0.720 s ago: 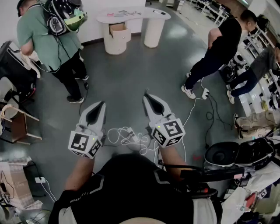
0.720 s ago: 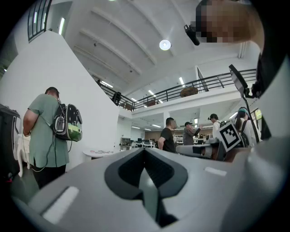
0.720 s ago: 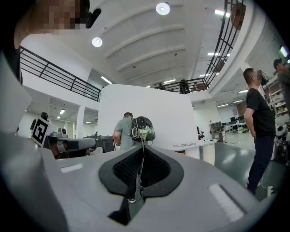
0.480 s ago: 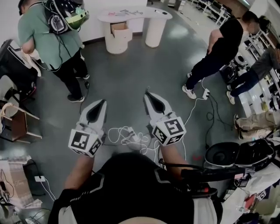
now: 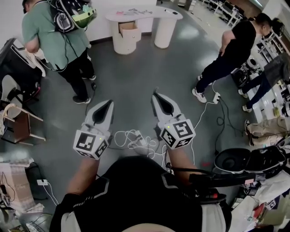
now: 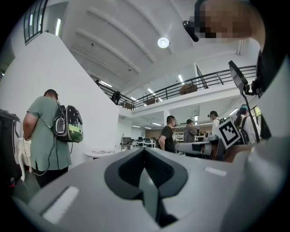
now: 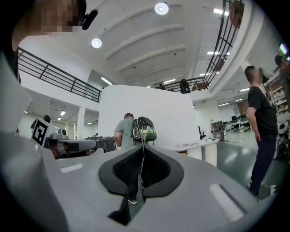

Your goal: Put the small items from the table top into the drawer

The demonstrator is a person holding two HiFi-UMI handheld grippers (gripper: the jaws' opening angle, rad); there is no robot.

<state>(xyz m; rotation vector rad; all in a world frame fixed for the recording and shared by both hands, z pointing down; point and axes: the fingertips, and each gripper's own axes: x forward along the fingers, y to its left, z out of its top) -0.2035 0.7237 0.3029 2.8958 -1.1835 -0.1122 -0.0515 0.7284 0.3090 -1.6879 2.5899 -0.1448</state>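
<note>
Both pairs of jaws are closed and hold nothing. On the left gripper we find the two jaws meeting along their centre line in the left gripper view, with no object between them. On the right gripper the jaws also stand together in the right gripper view, leaving only a hairline slit through which the room beyond shows.

We note both grippers held out in front of the person, side by side and apart from each other, pointing forward over the grey floor. Neither touches anything.

We locate the table, white with rounded legs, at the far side of the room, well apart from both grippers. Its drawer stands pulled open on the left pedestal. The small items lie on the table top, above and just beyond the drawer; they are too small for us to identify.

We record a person in a green shirt wearing a backpack, standing left of the table. A person in black stands at the right, bent forward. Loose white cables lie on the floor between and below the two grippers. A wooden chair sits at the left edge.
</note>
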